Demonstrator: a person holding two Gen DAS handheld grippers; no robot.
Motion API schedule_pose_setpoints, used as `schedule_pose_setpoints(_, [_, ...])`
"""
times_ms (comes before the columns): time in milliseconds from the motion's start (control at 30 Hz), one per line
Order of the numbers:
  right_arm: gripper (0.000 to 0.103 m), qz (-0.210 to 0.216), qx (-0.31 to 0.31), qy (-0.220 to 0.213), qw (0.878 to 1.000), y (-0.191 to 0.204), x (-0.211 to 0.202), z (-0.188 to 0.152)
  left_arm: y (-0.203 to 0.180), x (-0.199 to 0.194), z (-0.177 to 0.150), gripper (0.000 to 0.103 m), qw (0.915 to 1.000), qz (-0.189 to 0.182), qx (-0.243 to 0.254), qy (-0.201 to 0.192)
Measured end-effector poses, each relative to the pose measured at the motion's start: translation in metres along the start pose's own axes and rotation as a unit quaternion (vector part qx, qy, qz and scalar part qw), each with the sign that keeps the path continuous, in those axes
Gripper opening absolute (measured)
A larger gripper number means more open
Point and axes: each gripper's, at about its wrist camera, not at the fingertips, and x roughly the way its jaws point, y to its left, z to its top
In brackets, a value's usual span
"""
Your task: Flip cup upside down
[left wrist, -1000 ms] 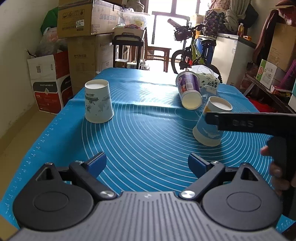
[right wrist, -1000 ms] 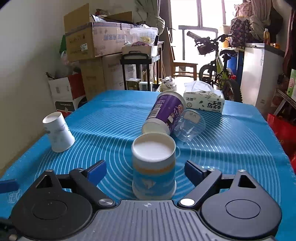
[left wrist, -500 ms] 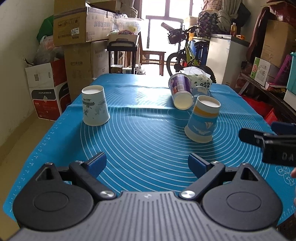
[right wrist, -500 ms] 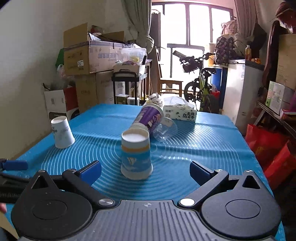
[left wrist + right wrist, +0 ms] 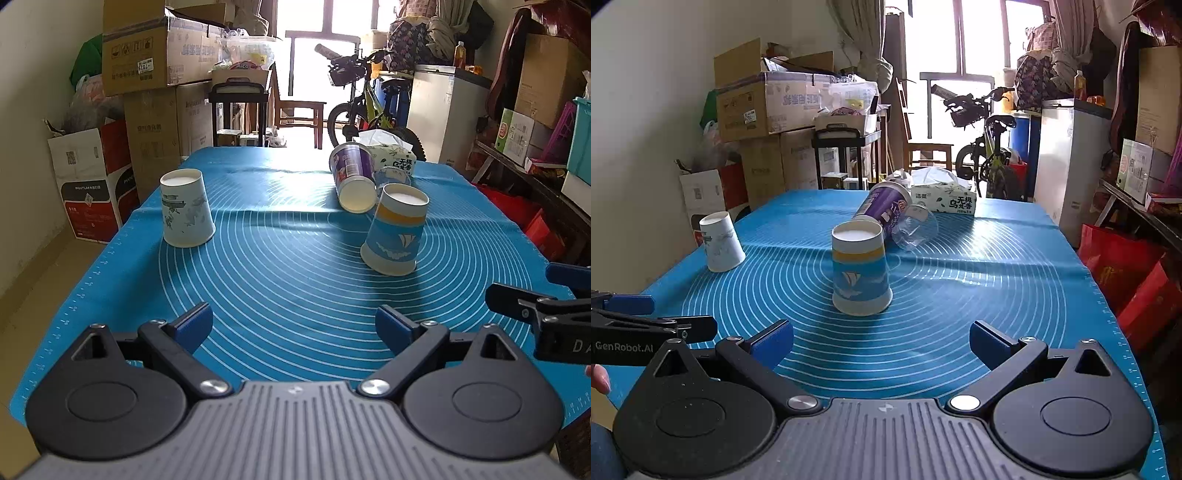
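Note:
A blue paper cup with a sailboat print point(image 5: 396, 230) point(image 5: 860, 273) stands upside down on the blue mat point(image 5: 288, 266). A white paper cup point(image 5: 185, 213) point(image 5: 720, 242) stands upside down at the left. A purple cup point(image 5: 351, 177) point(image 5: 884, 208) and a clear plastic cup point(image 5: 916, 230) lie on their sides behind. My left gripper point(image 5: 293, 326) is open and empty near the front edge. My right gripper point(image 5: 881, 341) is open and empty, well short of the blue cup.
A tissue box point(image 5: 943, 197) sits at the mat's far edge. Cardboard boxes point(image 5: 147, 62), a black cart point(image 5: 238, 107), a bicycle point(image 5: 364, 107) and a white freezer point(image 5: 1071, 162) stand beyond the table. Red bags point(image 5: 1123, 266) stand on the floor at the right.
My right gripper has drawn back from the upside-down blue cup towards the front edge. My left gripper has also drawn back a little. The cups have not moved.

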Motion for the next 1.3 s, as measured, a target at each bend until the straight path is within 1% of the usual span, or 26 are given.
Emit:
schedule_pose_setpoints(400, [0.103, 0.001, -0.003, -0.006, 1.000, 0.0018, -0.0079, 0.0000, -0.0032, -0.0008, -0.0020, 0.094, 0.9999, -0.007, 0.008, 0.006])
schedule_pose_setpoints(833, [0.103, -0.001, -0.002, -0.004, 1.000, 0.0013, -0.0101, -0.0010, -0.0040, 0.0010, -0.0033, 0.094, 0.9999, -0.003, 0.013, 0.010])
schedule_pose_setpoints(1300, [0.102, -0.004, 0.002, 0.001, 1.000, 0.0007, -0.0096, -0.0022, -0.0032, -0.0019, -0.0027, 0.094, 0.9999, 0.003, 0.009, 0.003])
